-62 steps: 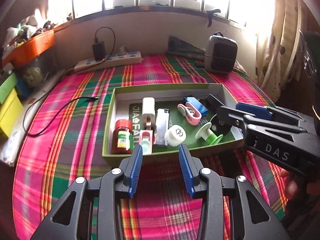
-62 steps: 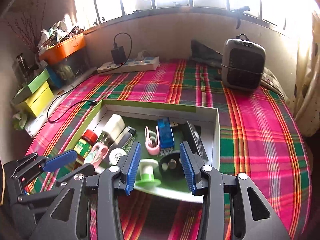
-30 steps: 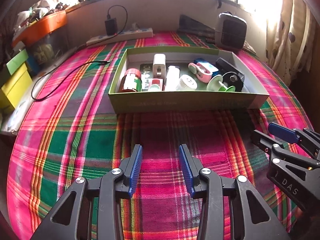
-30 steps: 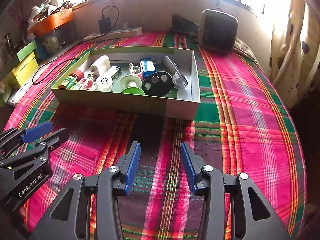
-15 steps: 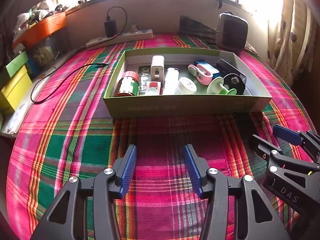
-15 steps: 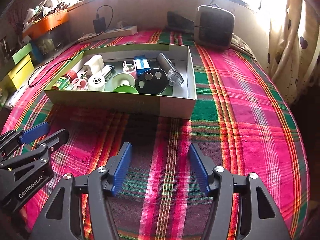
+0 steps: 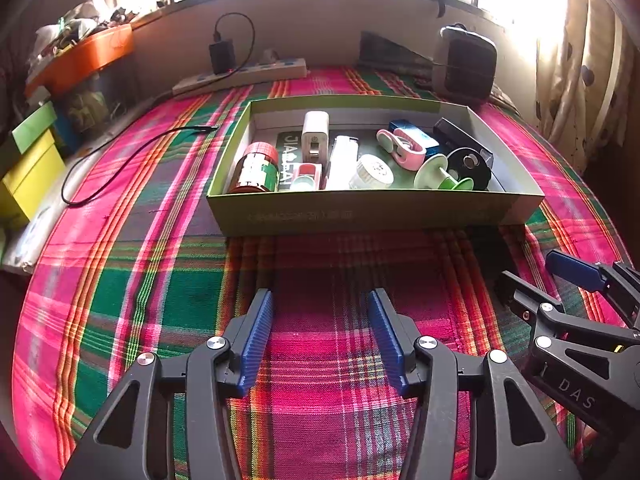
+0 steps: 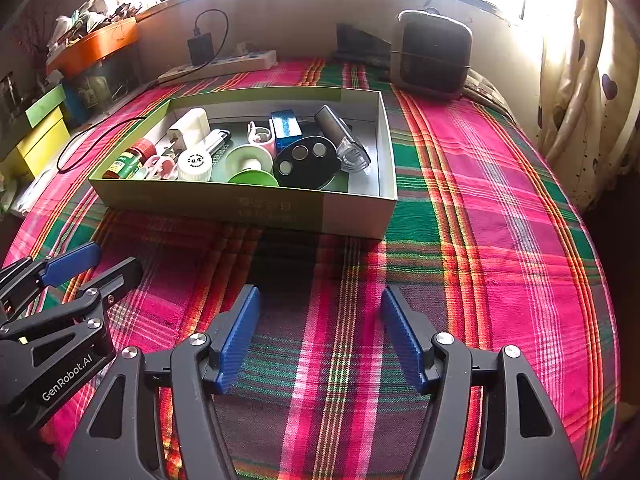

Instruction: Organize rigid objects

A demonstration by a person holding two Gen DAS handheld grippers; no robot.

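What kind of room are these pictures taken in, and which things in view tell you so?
Probably a lived-in room at home, maybe a bedroom: a plaid cloth covers the surface, a power strip lies beneath the window, and a patterned curtain hangs at the right.

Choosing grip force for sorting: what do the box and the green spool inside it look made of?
The box looks like matte cardboard: thin folded walls, printed green outside. The green spool looks like smooth molded plastic, with a faint sheen on its flanges.

The left hand-held gripper [image 8: 86,272] reads "GenRobot.AI"; the right hand-held gripper [image 7: 548,284] reads "DAS".
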